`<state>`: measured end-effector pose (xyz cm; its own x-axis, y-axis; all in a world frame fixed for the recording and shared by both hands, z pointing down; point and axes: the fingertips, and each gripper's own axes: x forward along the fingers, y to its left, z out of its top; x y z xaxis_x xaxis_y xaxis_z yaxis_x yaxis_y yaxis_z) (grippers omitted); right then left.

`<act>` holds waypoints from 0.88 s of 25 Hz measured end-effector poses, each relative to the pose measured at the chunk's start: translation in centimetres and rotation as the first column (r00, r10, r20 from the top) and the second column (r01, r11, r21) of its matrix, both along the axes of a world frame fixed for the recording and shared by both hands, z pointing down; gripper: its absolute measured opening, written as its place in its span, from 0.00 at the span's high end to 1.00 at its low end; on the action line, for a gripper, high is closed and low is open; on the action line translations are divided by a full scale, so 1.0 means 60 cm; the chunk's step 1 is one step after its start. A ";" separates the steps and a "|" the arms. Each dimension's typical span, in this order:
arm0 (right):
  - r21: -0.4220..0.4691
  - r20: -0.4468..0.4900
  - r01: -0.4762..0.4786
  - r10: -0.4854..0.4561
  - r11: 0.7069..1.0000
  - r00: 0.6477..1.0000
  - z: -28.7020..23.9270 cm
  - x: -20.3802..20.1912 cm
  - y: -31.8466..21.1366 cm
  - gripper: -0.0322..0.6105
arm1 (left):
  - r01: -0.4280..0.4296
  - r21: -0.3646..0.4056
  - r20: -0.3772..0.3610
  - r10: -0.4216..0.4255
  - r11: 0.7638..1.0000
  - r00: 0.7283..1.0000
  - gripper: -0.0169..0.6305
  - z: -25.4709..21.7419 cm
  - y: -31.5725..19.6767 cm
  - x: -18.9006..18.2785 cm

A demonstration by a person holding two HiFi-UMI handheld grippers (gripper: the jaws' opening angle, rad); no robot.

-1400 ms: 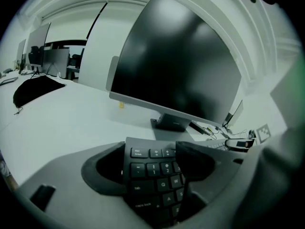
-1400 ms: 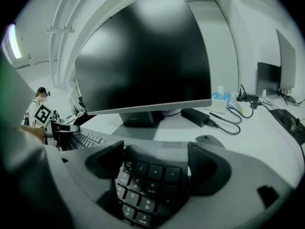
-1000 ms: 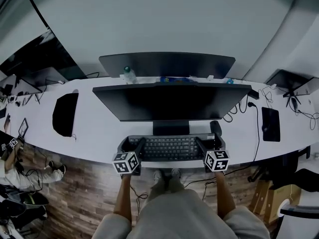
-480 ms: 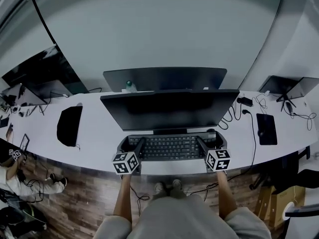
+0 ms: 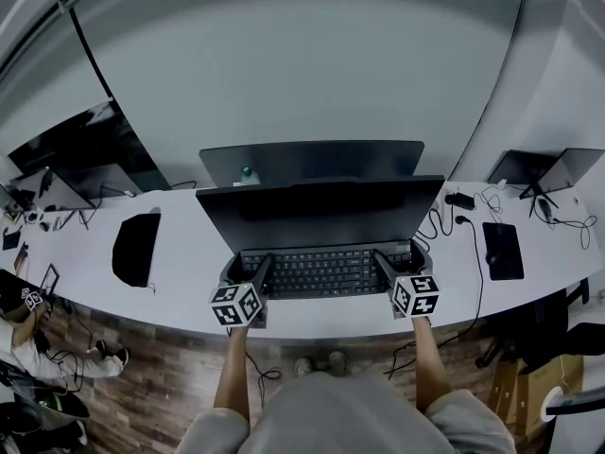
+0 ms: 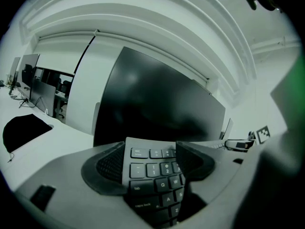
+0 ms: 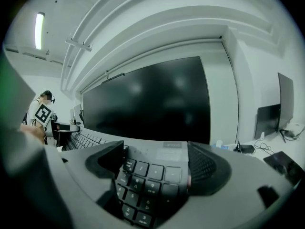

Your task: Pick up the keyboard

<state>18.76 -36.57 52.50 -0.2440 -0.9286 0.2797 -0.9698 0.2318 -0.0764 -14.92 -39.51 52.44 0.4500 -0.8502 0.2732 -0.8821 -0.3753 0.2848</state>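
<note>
The black keyboard (image 5: 326,270) hangs level above the white desk (image 5: 312,315), in front of the monitor's lower edge. My left gripper (image 5: 250,274) is shut on its left end, with the tab and Q keys (image 6: 152,168) showing between the jaws in the left gripper view. My right gripper (image 5: 398,266) is shut on the right end, where the number pad (image 7: 152,175) lies between its jaws. In each gripper view one jaw sits over the keys and the other beside the edge.
A wide dark monitor (image 5: 321,214) stands right behind the keyboard, with a second one (image 5: 312,162) back to back with it. A black pad (image 5: 135,247) lies to the left, and a black tablet (image 5: 501,250) and cables (image 5: 454,218) to the right. A person (image 5: 19,320) sits low left.
Both grippers have raised the keyboard off the desk, and it now overlaps the monitor's lower edge. The head view has tilted upward.
</note>
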 end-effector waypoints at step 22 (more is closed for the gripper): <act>0.047 0.005 0.007 -0.007 0.999 1.000 -0.029 0.011 -0.023 0.32 | 0.010 0.050 0.004 -0.010 0.999 1.000 0.49 -0.038 -0.019 0.011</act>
